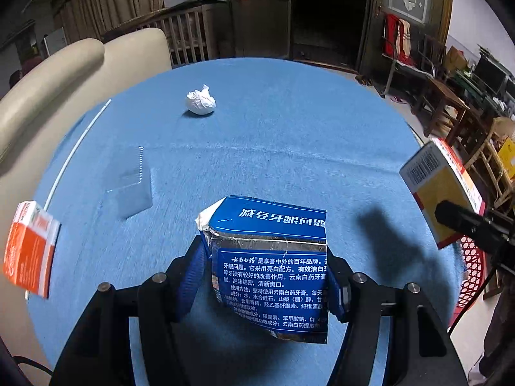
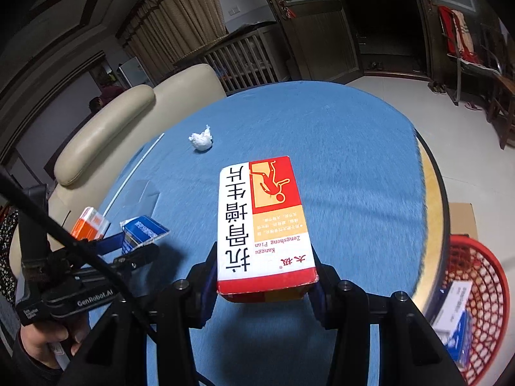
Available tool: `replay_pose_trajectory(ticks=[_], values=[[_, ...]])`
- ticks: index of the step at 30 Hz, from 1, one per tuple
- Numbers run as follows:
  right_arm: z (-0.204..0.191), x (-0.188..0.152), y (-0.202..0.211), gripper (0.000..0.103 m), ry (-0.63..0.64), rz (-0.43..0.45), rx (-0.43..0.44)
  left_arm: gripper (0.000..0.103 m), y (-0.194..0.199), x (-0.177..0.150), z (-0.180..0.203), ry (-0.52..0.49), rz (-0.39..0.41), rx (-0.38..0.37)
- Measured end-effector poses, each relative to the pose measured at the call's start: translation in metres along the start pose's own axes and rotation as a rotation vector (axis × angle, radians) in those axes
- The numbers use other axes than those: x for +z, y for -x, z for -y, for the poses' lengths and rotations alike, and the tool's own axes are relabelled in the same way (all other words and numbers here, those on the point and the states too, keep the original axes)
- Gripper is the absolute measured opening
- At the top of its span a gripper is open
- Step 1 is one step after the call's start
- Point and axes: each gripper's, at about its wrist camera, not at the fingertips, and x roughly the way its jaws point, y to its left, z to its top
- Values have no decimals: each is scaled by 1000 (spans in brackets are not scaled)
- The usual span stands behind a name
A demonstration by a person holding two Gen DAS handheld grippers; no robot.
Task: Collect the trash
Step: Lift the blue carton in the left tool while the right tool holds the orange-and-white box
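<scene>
Blue toothpaste carton point(image 1: 273, 267), torn at one end, sits clamped between my left gripper point(image 1: 267, 276) fingers, lifted off the blue tabletop point(image 1: 289, 135). Right gripper point(image 2: 262, 286) fingers are clamped on a red-and-white medicine box point(image 2: 262, 222), also held above the cloth. I note a crumpled white paper ball point(image 1: 200, 101) lying farther out, an orange box point(image 1: 30, 251) at the left edge, a red basket point(image 2: 479, 292) beside the table.
</scene>
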Motion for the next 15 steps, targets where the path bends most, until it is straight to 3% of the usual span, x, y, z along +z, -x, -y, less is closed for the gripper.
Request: replay_pose_trajectory(ticks=[7, 15], values=[[2, -15, 31, 50, -7, 33, -3, 66, 31, -6, 10, 3, 63, 14], [13, -34, 58, 50, -28, 61, -8, 66, 41, -13, 20, 4, 87, 14]])
